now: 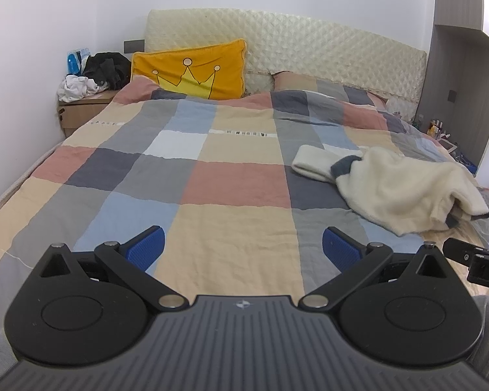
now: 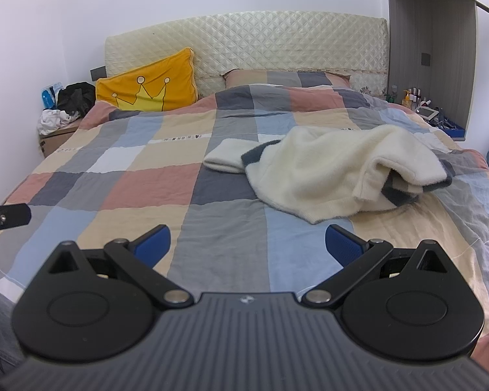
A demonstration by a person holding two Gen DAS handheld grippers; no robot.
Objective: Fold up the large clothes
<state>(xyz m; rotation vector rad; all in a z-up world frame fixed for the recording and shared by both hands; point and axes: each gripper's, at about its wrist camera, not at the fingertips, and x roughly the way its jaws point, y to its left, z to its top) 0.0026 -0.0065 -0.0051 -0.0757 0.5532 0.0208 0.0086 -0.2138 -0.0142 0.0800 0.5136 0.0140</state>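
Checked in salmon, grey, blue and tan, the quilt (image 1: 212,176) covers the whole bed and gives us a broad flat surface to fold on. Against the quilted headboard (image 2: 244,39) leans a yellow crown pillow (image 1: 192,71).

On the right half of the bed lies the cream fleece garment (image 2: 329,169), bunched in a heap with dark grey trim showing at its edges and one sleeve (image 2: 223,156) poking out toward the middle. Nothing is folded yet, so we judge the step in hand to be reaching for it and spreading it flat. To do that well, we should take it at two separate edge points, such as hem corners or shoulders, rather than pinching the thick middle of the pile, then drag it toward the open centre of the quilt.

Our left gripper (image 1: 243,247) hangs above the quilt near the foot of the bed, fingers spread wide, holding nothing. Our right gripper (image 2: 247,244) is likewise spread wide and empty, just short of the garment's near edge.
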